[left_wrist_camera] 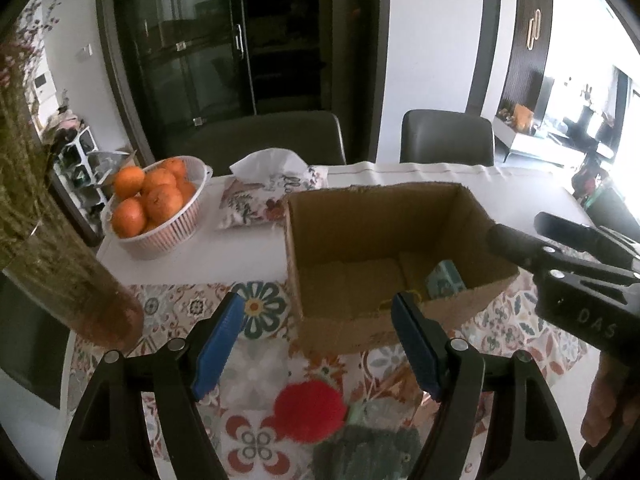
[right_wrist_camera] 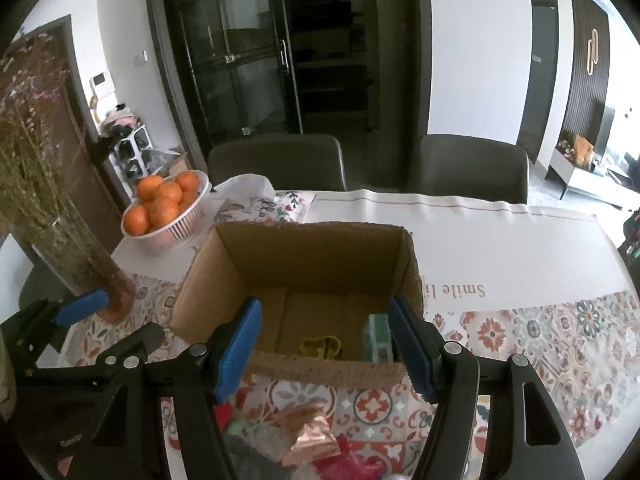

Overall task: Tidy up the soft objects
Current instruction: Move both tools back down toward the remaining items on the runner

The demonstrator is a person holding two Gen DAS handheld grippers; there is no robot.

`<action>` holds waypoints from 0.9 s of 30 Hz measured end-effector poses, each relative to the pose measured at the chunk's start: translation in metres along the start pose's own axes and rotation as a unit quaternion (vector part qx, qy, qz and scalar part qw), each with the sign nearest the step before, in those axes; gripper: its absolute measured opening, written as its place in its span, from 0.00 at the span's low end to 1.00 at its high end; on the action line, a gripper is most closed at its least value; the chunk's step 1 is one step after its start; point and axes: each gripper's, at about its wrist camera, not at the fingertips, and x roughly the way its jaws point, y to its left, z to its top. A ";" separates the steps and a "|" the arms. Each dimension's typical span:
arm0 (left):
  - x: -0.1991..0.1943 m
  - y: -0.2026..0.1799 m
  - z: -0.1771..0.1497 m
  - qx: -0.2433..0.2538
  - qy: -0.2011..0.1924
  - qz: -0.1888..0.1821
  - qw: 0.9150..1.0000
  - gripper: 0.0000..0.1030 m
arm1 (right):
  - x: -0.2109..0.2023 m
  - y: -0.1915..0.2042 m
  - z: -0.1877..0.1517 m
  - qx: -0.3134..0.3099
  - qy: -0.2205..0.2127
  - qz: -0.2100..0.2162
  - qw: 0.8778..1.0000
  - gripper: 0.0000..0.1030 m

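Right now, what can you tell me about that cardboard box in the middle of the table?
The cardboard box is plain brown corrugated card, open at the top with no flaps showing and rough-cut rims. It stands upright on the patterned tablecloth, its far side on the plain white part. It is mostly empty: a small teal packet lies in its near right corner and a yellow object on the floor beside it. Neither gripper touches it. A floral tissue pack sits just behind its left corner.
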 end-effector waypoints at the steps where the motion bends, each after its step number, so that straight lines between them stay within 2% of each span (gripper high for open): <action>1: -0.002 0.001 -0.003 -0.001 0.002 0.003 1.000 0.74 | -0.002 0.001 -0.002 -0.001 0.001 -0.001 1.000 0.65; 13: -0.015 0.006 -0.036 -0.001 0.019 0.014 1.000 0.75 | -0.007 0.014 -0.031 -0.018 0.035 0.009 0.999 0.65; 27: 0.003 0.007 -0.065 -0.002 0.068 -0.002 0.998 0.75 | 0.018 0.019 -0.061 -0.018 0.093 0.023 0.995 0.65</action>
